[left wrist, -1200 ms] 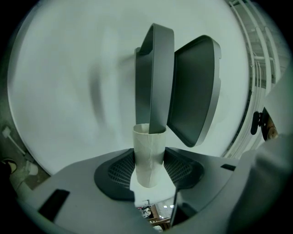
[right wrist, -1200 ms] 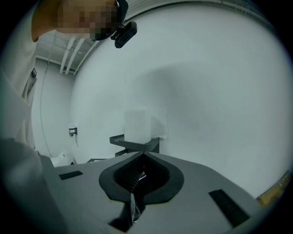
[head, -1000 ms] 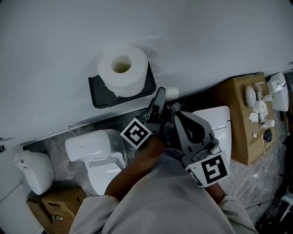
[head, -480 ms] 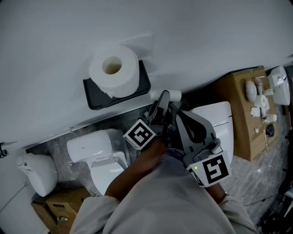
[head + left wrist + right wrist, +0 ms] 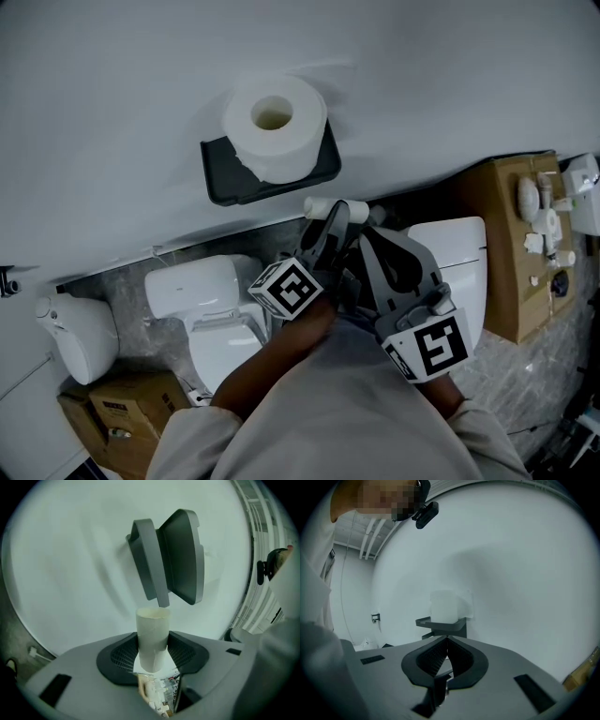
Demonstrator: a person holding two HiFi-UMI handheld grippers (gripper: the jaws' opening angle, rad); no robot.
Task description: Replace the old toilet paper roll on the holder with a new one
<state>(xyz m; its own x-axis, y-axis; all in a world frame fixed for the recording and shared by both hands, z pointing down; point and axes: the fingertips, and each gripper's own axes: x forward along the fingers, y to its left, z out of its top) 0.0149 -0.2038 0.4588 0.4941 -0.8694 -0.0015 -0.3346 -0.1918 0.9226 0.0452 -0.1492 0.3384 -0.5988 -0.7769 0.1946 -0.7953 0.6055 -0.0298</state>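
Note:
A full white toilet paper roll [image 5: 275, 127] stands on end on top of the dark wall holder [image 5: 225, 187]. Just below the holder's right end, my left gripper [image 5: 337, 212] is shut on an empty cardboard tube [image 5: 319, 204]. In the left gripper view the tube [image 5: 152, 630] sticks out upright between the jaws of the left gripper [image 5: 152, 644], with the holder [image 5: 180, 559] on the wall beyond. My right gripper [image 5: 367, 234] is beside the left one, shut and empty. The right gripper view shows the right gripper [image 5: 446, 641] facing the holder [image 5: 443, 626] and the roll [image 5: 444, 605].
Two white toilets [image 5: 202, 295] [image 5: 455, 253] stand against the wall below the holder. A cardboard box [image 5: 506, 253] with small white fittings on top is at the right. Another box [image 5: 112, 417] and a white container [image 5: 70, 342] sit at the lower left.
The left gripper has moved down and to the left with the tube, from beside the holder's right end to below it, and has rolled. The right gripper has hardly shifted.

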